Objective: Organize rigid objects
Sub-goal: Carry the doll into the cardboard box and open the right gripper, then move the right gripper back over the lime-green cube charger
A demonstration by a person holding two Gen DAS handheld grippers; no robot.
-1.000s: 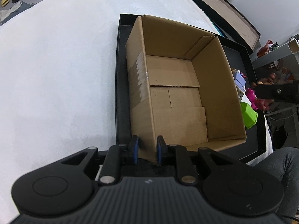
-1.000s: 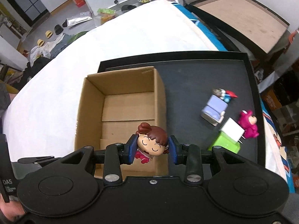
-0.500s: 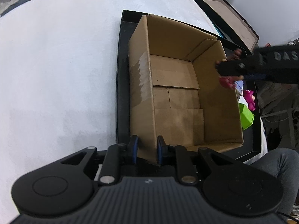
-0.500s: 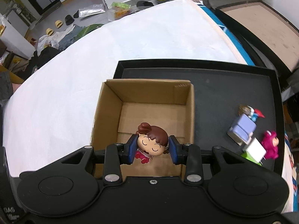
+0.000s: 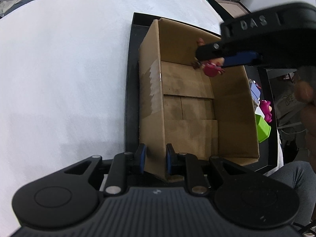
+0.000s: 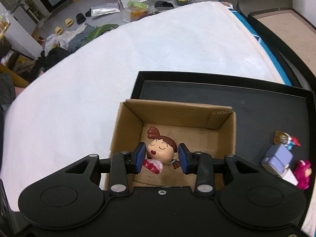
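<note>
Right gripper (image 6: 160,159) clamps doll (image 6: 161,151) over box (image 6: 221,126), left gripper (image 5: 154,159) pinches its wall; early release risks doll bouncing out.

box (image 6: 223,138) in tray (image 6: 256,106), left part; tray on bed (image 6: 138,59) | toys (image 6: 280,156) on tray, right of box | figurine (image 6: 161,151) over box

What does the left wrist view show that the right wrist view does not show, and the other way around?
Only the left wrist view shows the left claw clamped on the near wall of the cardboard box, and a green block. Only the right wrist view shows the doll's face, the cluttered floor and a lilac block toy. Both show the box, the black tray, the right claw holding the doll, and the pink bear.
</note>
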